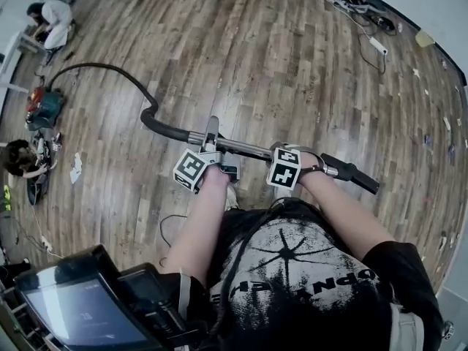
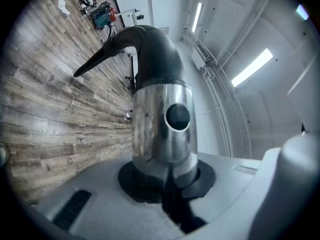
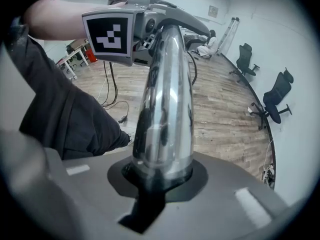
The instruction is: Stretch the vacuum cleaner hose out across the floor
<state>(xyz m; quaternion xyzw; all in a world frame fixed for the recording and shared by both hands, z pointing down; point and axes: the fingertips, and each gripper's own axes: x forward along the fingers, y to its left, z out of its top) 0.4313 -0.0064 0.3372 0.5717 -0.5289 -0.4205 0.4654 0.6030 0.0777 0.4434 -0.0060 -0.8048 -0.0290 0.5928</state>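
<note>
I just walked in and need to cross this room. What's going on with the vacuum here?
A person holds a shiny metal vacuum wand tube out in front of them with two handheld grippers. The left gripper and the right gripper each have their jaws shut on the tube, side by side. From the tube a black flexible hose curves over the wooden plank floor to the red and teal vacuum cleaner body, so it is not pulled straight yet.

1. A wooden plank floor (image 1: 292, 64) runs across the whole room.
2. A person in white (image 1: 53, 14) crouches at the far left; a second person (image 1: 22, 163) bends low at the left edge.
3. A white power strip (image 1: 377, 45) lies near the far wall.
4. 2 black office chairs (image 3: 246, 59) (image 3: 277, 96) stand along the wall.
5. 2 strip lights (image 2: 254, 66) (image 2: 198, 16) glow overhead.
6. A scrap of paper (image 1: 76, 168) lies near the second person.
</note>
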